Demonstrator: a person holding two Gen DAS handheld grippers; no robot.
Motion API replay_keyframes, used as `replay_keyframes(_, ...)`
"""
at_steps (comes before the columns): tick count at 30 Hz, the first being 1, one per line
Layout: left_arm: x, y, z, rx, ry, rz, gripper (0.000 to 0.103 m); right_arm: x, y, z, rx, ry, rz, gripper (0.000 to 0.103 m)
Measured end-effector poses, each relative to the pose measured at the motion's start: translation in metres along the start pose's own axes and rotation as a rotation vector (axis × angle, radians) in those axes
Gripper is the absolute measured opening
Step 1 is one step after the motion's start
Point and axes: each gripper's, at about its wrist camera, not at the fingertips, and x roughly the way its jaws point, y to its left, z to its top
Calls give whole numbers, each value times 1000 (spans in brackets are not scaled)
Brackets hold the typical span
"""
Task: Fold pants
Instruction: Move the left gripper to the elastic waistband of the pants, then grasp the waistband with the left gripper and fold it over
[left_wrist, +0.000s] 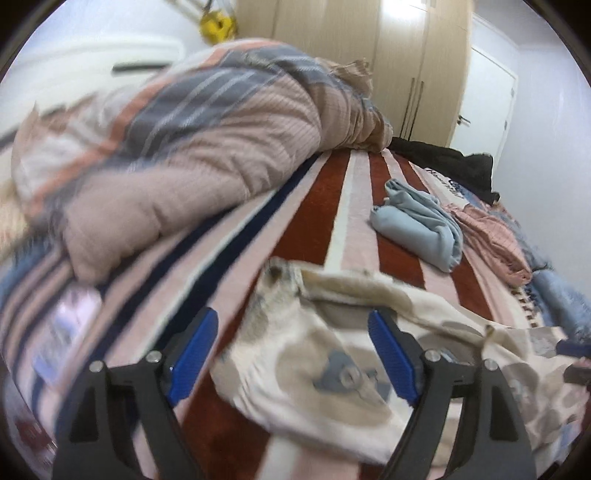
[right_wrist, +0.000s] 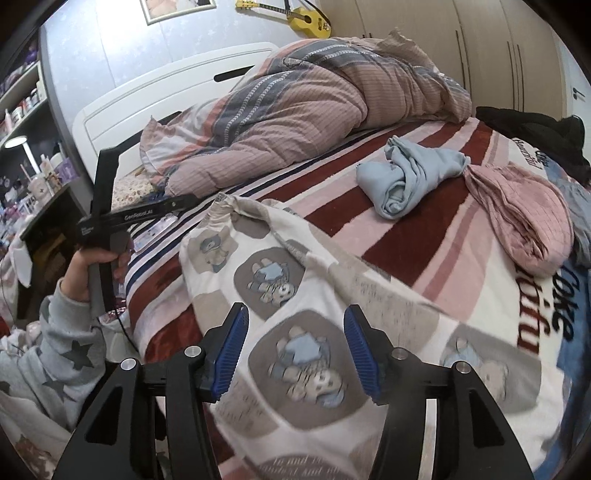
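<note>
The pants (right_wrist: 295, 325) are cream with grey patches and bear prints. They lie spread on the striped bed blanket (right_wrist: 406, 229), waistband toward the headboard. In the left wrist view the pants (left_wrist: 332, 369) lie under and between my fingers, waistband edge just ahead. My left gripper (left_wrist: 291, 354) is open, its blue pads on either side of the waistband corner. It also shows in the right wrist view (right_wrist: 177, 206), held by a hand at the bed's left edge. My right gripper (right_wrist: 295, 350) is open and empty above the middle of the pants.
A bunched pink and grey duvet (right_wrist: 295, 103) lies at the head of the bed. A crumpled light blue garment (right_wrist: 406, 177), a pink garment (right_wrist: 517, 214) and black clothes (right_wrist: 535, 129) lie at the right. Wardrobe doors (left_wrist: 406, 55) stand beyond.
</note>
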Motion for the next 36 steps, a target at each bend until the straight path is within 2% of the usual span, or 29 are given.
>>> replay_keyframes(10,42,27,-58,-310,126,-44,80,-10,3,-27,28,19,-1,49)
replay_keyframes(19,53,30,-59,-384,105,-113,80,-7,-6,-32,50,29,-7,49)
replay_keyframes(20,55,32,-58,-394,101,-120,78,-6,-7,-31,53,29,-8,49)
replay_keyframes(21,57,33,-56,-406,100,-127,68,-4,-7,-31,56,29,-8,49)
replay_keyframes(22,59,34,-54,-419,98,-135,47,-4,-7,-31,56,29,-7,49)
replay_keyframes(23,62,34,-52,-430,105,-150,34,-4,-7,-30,57,27,-6,49)
replay_keyframes(24,63,34,-50,-436,113,-172,15,-4,-6,-30,55,26,-6,49)
replay_keyframes(25,64,31,-48,-435,116,-197,12,-5,-5,-30,51,24,-7,49)
replay_keyframes(27,54,17,-42,-372,69,-189,10,-7,-4,-30,43,21,-8,49)
replay_keyframes(31,32,-10,-28,-282,-8,-233,9,-14,-8,-30,47,6,-10,49)
replay_keyframes(36,-2,-61,-6,-173,-89,-341,8,-29,-19,-37,71,-14,-18,49)
